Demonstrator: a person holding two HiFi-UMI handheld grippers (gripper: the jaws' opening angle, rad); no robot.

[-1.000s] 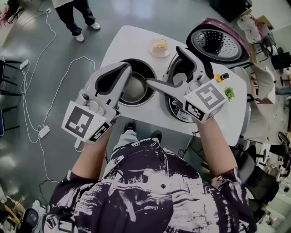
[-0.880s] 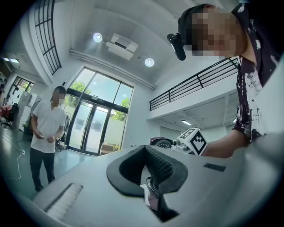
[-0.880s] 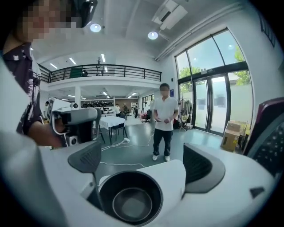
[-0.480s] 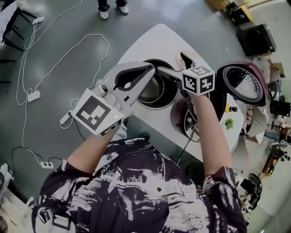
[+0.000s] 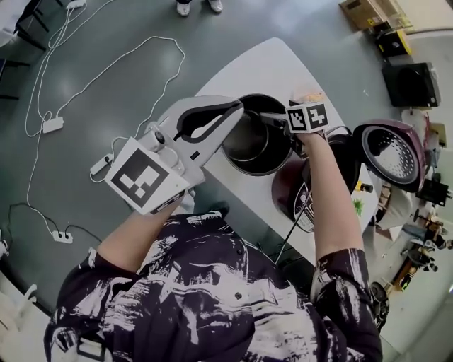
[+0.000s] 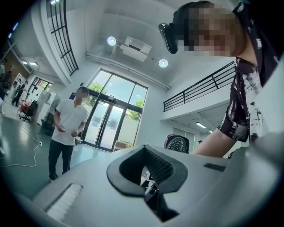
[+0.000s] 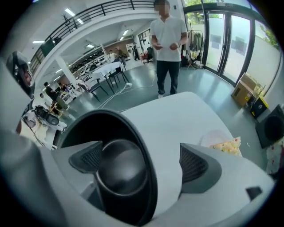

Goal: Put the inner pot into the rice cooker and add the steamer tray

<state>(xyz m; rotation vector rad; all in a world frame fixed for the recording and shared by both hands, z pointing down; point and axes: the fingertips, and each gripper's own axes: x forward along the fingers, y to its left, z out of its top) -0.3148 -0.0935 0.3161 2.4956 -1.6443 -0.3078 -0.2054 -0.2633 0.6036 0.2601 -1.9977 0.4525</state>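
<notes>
- One inner pot point(image 5: 256, 140).
- One rice cooker point(image 5: 287, 187), with one lid point(image 5: 391, 152), which stands open.
- One white table point(image 5: 269, 67).
- One plate of food point(image 7: 224, 142).
- Two grippers: the left gripper point(image 5: 235, 107) and the right gripper point(image 7: 142, 162).
- Two people close by: one holding the grippers point(image 5: 212, 297), one standing beyond the table point(image 7: 167, 44).
- One cardboard box point(image 5: 362, 10).
- One black box point(image 5: 413, 83).

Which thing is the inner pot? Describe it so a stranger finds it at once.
Start at the white table; just left of the maroon rice cooker with its lid thrown open stands the inner pot. It is the dark, round, empty metal bowl, lidless and without a control panel, and the right gripper has its open jaws straddling the rim.
</notes>
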